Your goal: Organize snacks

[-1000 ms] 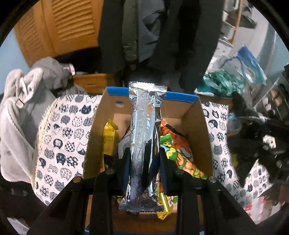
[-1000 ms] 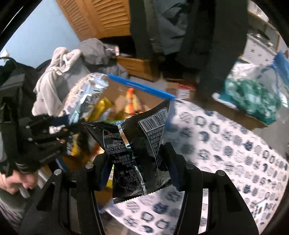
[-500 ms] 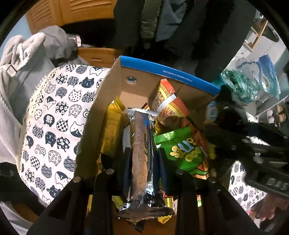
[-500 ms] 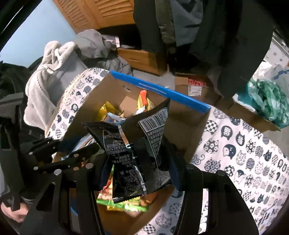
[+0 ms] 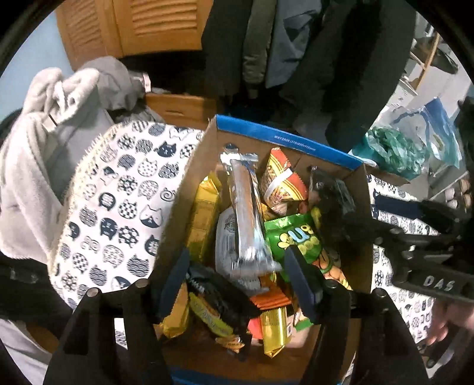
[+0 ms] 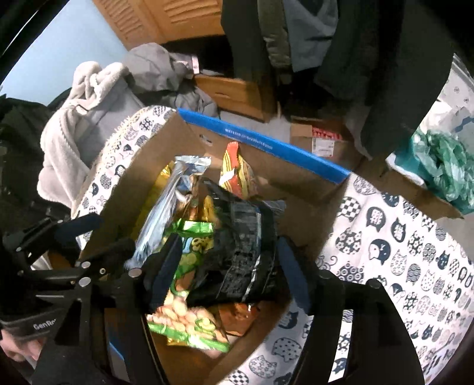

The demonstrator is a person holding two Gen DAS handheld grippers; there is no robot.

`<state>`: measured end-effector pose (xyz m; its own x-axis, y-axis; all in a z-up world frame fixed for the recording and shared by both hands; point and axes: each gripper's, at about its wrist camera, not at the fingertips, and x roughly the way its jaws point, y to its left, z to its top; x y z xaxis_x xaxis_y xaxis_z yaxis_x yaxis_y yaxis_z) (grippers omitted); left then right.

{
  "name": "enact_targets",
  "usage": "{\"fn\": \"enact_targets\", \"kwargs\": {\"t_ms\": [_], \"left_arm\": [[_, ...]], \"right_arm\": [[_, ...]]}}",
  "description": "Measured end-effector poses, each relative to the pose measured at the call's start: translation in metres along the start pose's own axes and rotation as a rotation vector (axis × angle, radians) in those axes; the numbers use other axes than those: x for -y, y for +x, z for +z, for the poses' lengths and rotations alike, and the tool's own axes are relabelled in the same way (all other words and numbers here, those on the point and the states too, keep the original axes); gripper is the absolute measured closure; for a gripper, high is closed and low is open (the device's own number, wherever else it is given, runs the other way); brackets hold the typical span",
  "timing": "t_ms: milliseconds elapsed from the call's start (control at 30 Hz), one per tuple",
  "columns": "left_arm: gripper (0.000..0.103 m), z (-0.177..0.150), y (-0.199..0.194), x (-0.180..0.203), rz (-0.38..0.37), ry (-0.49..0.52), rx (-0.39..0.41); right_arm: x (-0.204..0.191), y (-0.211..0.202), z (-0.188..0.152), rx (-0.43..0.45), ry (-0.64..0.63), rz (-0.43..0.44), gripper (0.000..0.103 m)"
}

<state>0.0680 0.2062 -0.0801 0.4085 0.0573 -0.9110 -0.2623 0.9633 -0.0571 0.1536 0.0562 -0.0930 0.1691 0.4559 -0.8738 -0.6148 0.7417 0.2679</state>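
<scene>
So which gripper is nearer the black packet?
Right. The black packet sits between the right gripper's just-opened jaws, inside the box; the left gripper is across the box, around the silver bar.

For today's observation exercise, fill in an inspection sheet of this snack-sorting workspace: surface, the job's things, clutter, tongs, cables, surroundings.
Surface: cat-print cloth under the cardboard box.
Job's things: silver packet, black packet, green packet and gold bars, all in the box.
Clutter: grey clothing beside the cloth.
Tongs: left tongs and right tongs have just been opening; pads clear of the packets.
Cables: nothing seen.
Surroundings: hanging coats, louvred wooden door, teal plastic bag.
</scene>
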Motion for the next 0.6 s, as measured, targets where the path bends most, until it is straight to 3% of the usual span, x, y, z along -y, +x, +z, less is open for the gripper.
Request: {"fn": "enact_targets", "kwargs": {"t_ms": [367, 600], "left_arm": [[0.022, -0.023, -0.056, 0.020, -0.077, 0.033, 0.108], [0.016, -0.046, -0.074, 0.040, -0.077, 0.097, 0.140]], "right_arm": [[-0.001, -0.091, -0.039, 0.140, -0.103, -0.106, 0.023], [0.009, -0.133, -0.083, 0.189, -0.069, -0.129, 0.022]]}}
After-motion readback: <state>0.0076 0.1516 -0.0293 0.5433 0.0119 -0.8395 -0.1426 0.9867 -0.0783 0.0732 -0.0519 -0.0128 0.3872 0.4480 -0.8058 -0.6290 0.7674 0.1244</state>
